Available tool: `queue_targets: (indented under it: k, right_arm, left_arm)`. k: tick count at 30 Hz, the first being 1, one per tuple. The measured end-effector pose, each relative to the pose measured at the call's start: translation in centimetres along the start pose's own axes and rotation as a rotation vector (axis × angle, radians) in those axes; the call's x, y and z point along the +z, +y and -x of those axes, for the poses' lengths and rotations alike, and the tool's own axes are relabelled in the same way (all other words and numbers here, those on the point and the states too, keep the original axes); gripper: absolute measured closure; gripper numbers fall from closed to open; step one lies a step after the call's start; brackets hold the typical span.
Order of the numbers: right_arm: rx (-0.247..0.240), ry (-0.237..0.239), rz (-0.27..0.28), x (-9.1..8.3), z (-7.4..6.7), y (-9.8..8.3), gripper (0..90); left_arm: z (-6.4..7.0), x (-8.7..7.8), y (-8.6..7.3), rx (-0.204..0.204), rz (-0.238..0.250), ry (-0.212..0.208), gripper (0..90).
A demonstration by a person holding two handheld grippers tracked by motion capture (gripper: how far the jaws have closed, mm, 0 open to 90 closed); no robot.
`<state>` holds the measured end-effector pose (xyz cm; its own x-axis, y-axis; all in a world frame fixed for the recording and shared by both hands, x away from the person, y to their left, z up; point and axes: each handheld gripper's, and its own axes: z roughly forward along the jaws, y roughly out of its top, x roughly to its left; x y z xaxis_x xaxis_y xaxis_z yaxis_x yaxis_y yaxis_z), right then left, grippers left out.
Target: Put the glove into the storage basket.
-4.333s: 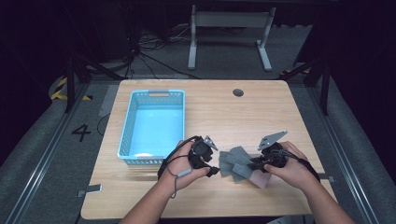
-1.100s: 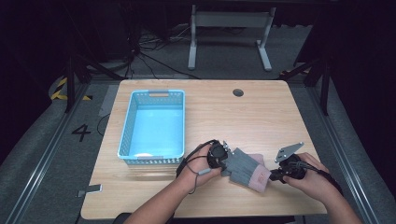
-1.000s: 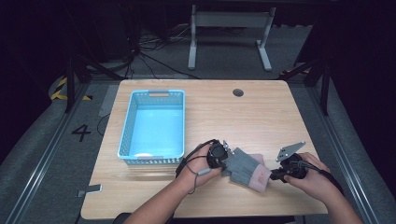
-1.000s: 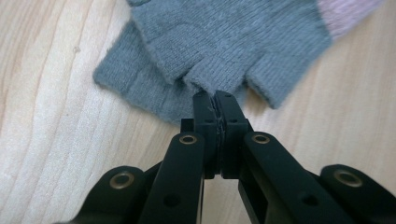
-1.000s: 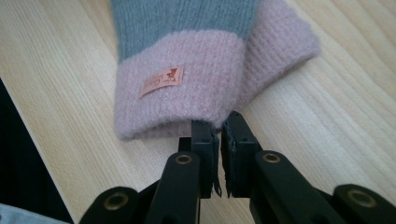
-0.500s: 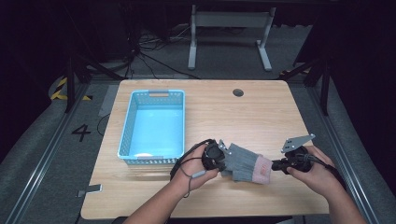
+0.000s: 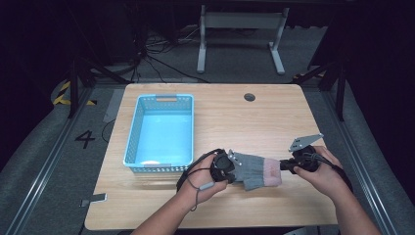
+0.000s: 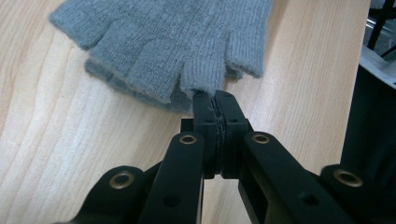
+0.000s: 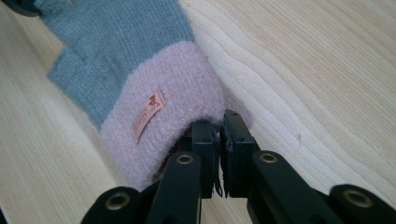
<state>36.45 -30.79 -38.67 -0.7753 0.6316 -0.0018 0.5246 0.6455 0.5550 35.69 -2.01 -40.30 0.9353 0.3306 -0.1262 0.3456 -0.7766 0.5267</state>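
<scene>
A grey fingerless knit glove [image 7: 252, 168] with a pink cuff [image 7: 272, 171] lies stretched between my two grippers near the table's front edge. My left gripper [image 7: 232, 167] is shut on the finger end; in the left gripper view its jaws [image 8: 215, 100] pinch one short grey finger of the glove [image 8: 173, 42]. My right gripper [image 7: 285, 166] is shut on the cuff end. In the right gripper view its jaws [image 9: 219, 128] grip the edge of the pink cuff [image 9: 177, 79], which bears a small pink label [image 9: 148, 114]. The glove rests on or just above the wood.
A light-blue plastic basket [image 7: 132, 142] stands on the left half of the wooden table [image 7: 244, 122], just behind my left hand. A round cable hole [image 7: 249, 97] sits near the table's far edge. Dark floor, cables and a metal stand lie beyond.
Both hands have drifted slightly away from the front edge, and the right gripper has moved right. The glove, bunched between the grippers earlier, now lies pulled out flat and level.
</scene>
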Motion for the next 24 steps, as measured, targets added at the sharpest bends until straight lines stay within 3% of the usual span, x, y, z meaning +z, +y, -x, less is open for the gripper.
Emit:
queue_targets:
  k: [11,24]
  right_arm:
    - [0.043,0.014,-0.038,2.0,1.2,-0.4,86.0]
    - [0.057,-0.033,-0.067,3.2,1.7,-0.7,84.9]
  left_arm:
    - [-0.5,1.6,0.0,-0.006,-0.027,-0.014,88.9]
    - [-0.8,3.1,-0.3,-0.018,-0.064,-0.032,88.7]
